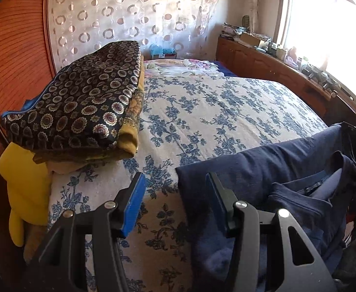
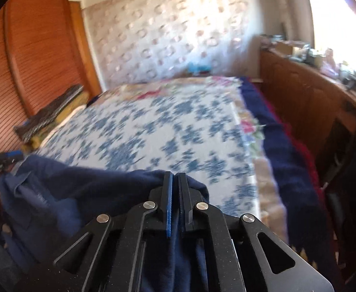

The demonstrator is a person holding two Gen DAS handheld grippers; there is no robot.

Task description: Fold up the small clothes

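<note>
A navy blue garment (image 1: 275, 170) lies at the near edge of the bed, its left edge just right of my left gripper (image 1: 176, 180). The left gripper is open and empty, hovering over the floral bedspread (image 1: 202, 112) with its right finger over the garment's edge. In the right wrist view my right gripper (image 2: 175, 177) is shut on a fold of the navy garment (image 2: 80, 189), which drapes off to the left. The left gripper shows small at the far left edge (image 2: 5, 158). The right wrist view is blurred by motion.
A stack of folded patterned blankets (image 1: 80, 107) and a yellow cushion (image 1: 24, 185) sit at the bed's left against the wooden headboard (image 1: 14, 56). A cluttered wooden cabinet (image 1: 275, 63) runs under the window on the right. A dark blue blanket (image 2: 282, 150) hangs off the bed's right edge.
</note>
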